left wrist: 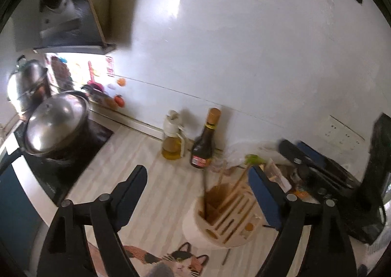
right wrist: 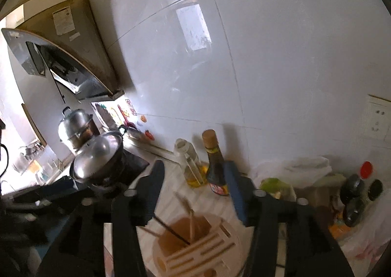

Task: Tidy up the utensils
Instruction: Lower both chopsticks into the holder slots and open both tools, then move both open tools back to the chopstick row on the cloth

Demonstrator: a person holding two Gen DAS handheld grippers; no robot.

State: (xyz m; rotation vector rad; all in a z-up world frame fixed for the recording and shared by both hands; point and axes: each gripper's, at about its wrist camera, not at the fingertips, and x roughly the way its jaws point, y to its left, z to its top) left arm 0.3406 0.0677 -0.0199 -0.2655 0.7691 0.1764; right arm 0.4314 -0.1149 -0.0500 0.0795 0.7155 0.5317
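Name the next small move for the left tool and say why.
Probably lower the open, empty left tool toward the utensil lying on the counter beside the holder. The chopsticks already stand inside it, so that loose piece seems left over.

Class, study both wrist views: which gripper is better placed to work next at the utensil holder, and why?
Probably the right gripper. It is open with the utensil holder centred beneath it. The left gripper, also open, has the holder off to one side.

We find no legible text: the dark bottle's red label [left wrist: 199,161] and the hood's sticker [right wrist: 62,20] are blurred.
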